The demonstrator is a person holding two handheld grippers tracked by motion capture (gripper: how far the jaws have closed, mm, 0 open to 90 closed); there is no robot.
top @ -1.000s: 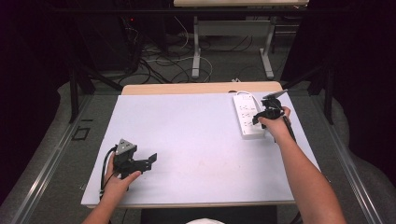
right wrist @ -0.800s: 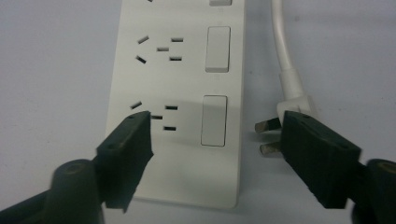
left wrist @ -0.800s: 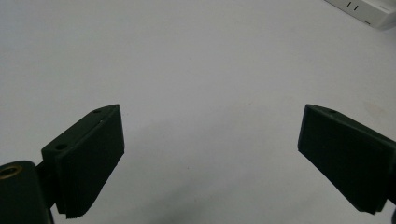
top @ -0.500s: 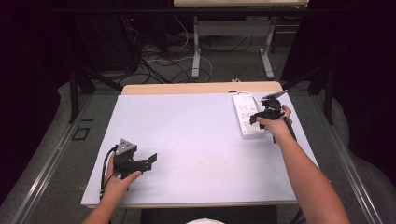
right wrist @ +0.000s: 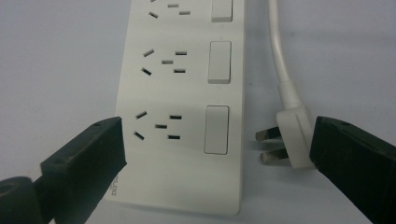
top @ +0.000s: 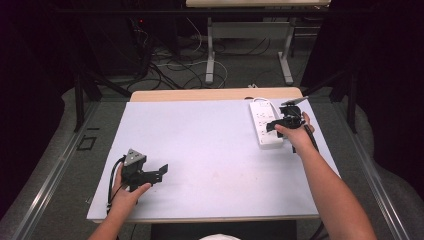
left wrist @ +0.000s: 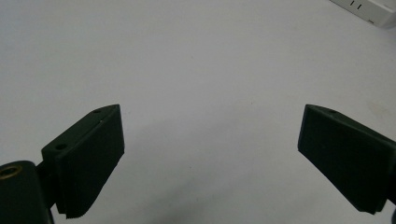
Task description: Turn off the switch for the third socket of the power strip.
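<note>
Right gripper view: wide-open right gripper [right wrist: 212,154] straddling power strip [right wrist: 182,93] end, nothing gripped, white plug [right wrist: 292,135] loose beside it, unplugged; left gripper [left wrist: 210,158] equally open, empty, well apart over bare table [left wrist: 187,60].

Left gripper [top: 161,172] and right gripper [top: 272,125], fingers spread wide.

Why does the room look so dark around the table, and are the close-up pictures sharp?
High view: light falls on the white table, the surroundings stay black. Right gripper view: power strip and plug are crisp, the near fingers soft. Left gripper view: soft shadow between the fingers.
</note>
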